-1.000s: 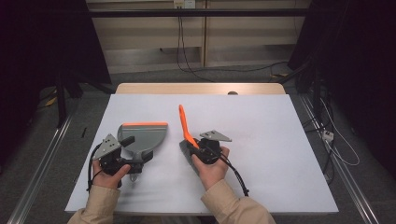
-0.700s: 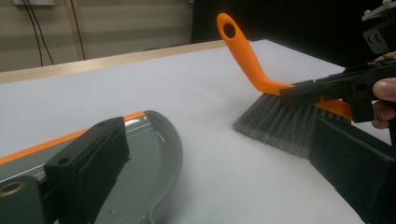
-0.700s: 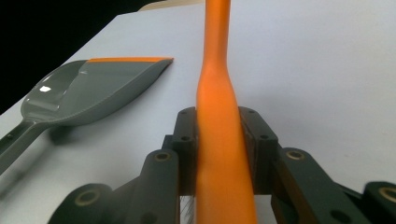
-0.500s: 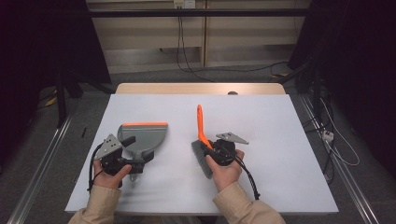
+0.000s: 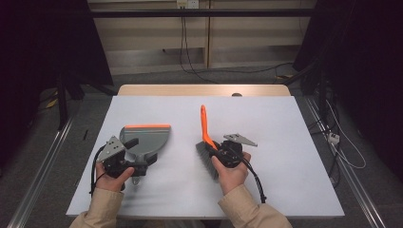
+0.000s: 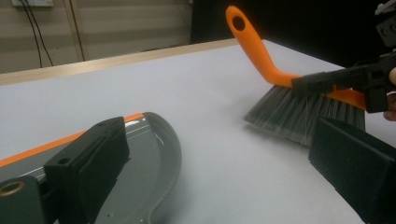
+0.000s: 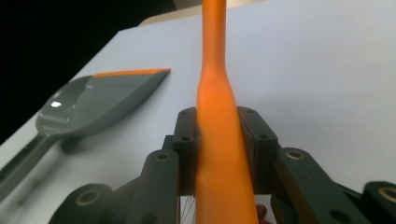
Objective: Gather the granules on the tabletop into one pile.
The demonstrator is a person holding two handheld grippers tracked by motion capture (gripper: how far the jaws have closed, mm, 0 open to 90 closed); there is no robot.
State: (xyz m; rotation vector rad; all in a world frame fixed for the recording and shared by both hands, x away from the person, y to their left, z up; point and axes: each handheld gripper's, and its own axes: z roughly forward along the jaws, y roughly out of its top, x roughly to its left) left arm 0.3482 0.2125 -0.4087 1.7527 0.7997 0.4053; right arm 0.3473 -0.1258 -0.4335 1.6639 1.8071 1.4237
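The right gripper (image 5: 219, 153) has its jaws clamped on the orange handle of the brush (image 5: 205, 133), one jaw on each side of it in the right gripper view. The brush's grey bristles rest on the white table (image 5: 285, 123) near its middle, the handle tilting up and away from the person. The left gripper (image 5: 135, 164) sits at the near end of the grey dustpan (image 5: 145, 137), which lies flat on the table left of the brush and well apart from it, its orange lip facing away. In the left gripper view its jaws stand wide apart, one over the pan, pressing on nothing.
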